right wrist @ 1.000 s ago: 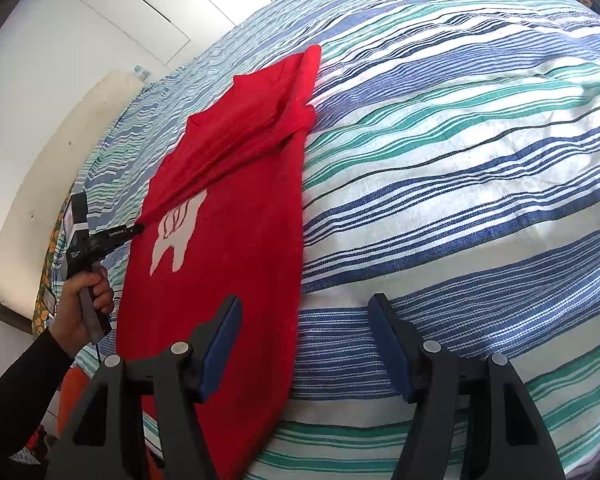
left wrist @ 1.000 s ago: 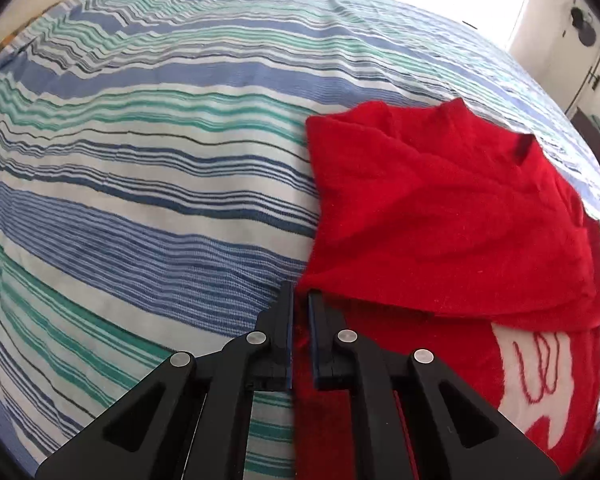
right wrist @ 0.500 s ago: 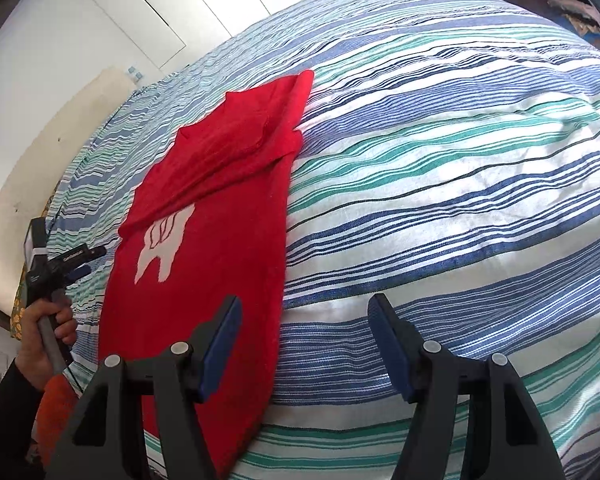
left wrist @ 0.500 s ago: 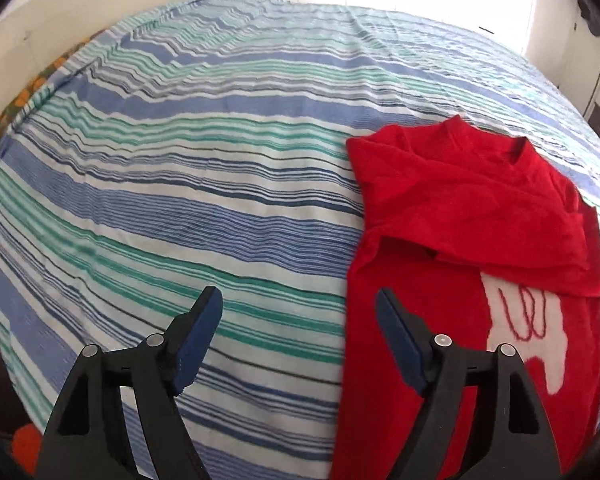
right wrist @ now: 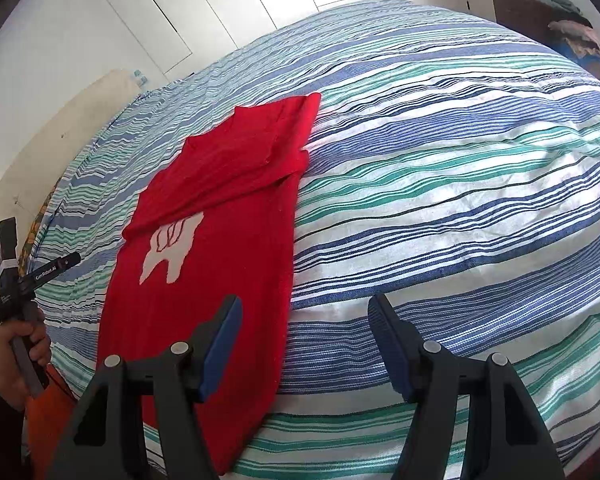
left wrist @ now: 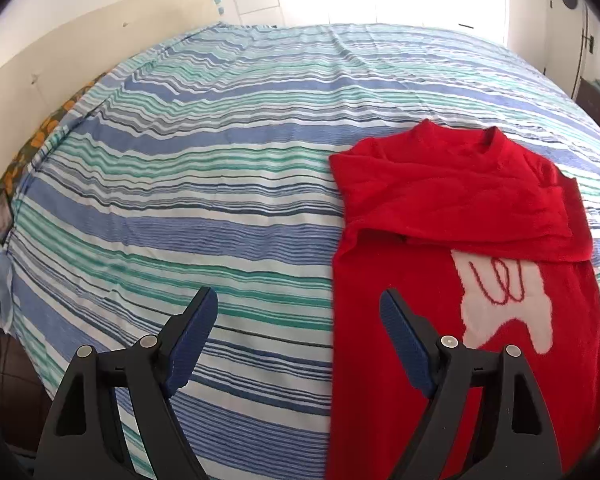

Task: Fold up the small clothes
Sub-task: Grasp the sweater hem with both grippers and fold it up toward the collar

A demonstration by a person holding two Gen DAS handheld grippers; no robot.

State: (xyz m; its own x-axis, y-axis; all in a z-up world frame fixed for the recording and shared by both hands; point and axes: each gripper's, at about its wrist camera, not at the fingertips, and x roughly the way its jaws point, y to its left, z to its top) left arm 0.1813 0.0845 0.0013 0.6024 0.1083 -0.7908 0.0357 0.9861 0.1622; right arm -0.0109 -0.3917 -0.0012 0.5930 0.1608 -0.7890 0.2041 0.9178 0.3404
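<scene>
The left gripper [left wrist: 298, 312] is hanging above the striped bedspread [left wrist: 204, 184] with its jaws standing wide apart and gripping nothing; they have just been opening, with no cloth between them. The red sweater [left wrist: 452, 216] is lying flat on the bedspread ahead of it and to its right, sleeves folded across the chest, a white tooth-shaped patch [left wrist: 504, 304] showing below them. The right gripper [right wrist: 304, 316] is hovering over the sweater's near right edge, jaws partly spread and holding nothing. A person's hand [right wrist: 20, 344] is gripping the left tool's handle.
</scene>
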